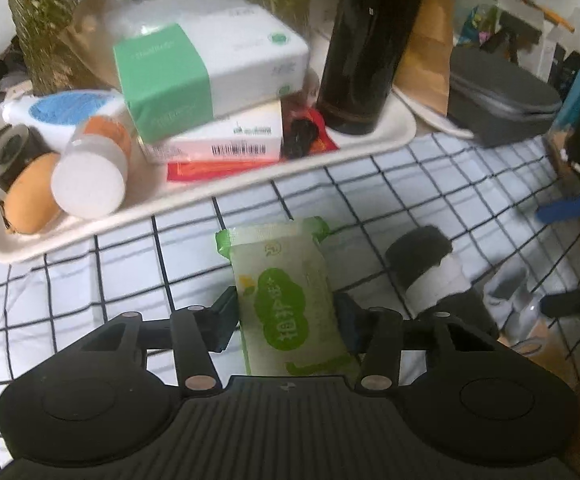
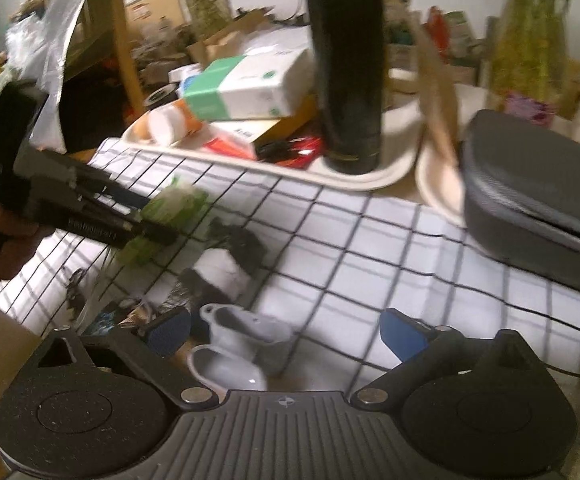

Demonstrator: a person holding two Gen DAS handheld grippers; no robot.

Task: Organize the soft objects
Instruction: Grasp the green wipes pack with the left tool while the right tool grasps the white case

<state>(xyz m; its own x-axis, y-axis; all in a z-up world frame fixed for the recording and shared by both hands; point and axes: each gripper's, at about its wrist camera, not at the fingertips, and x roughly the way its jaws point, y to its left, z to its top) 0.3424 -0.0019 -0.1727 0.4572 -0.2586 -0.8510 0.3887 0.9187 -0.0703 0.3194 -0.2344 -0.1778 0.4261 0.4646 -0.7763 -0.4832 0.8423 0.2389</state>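
My left gripper (image 1: 285,312) is shut on a green and white soft wipes pack (image 1: 285,292) and holds it above the checked cloth (image 1: 129,272). In the right wrist view the left gripper (image 2: 145,220) shows at the left with the green pack (image 2: 169,204) in it. A rolled black and white sock (image 1: 430,272) lies on the cloth just right of the pack; it also shows in the right wrist view (image 2: 225,264). My right gripper (image 2: 285,332) is open and empty, low over the cloth's near edge, with a small white case (image 2: 241,344) between its fingers.
A white tray (image 1: 217,196) at the back holds a green and white tissue pack (image 1: 209,68), boxes, a tall black flask (image 1: 370,48), bottles and an orange fruit (image 1: 29,192). A grey zip case (image 2: 530,196) and a white plate (image 2: 438,188) lie at the right.
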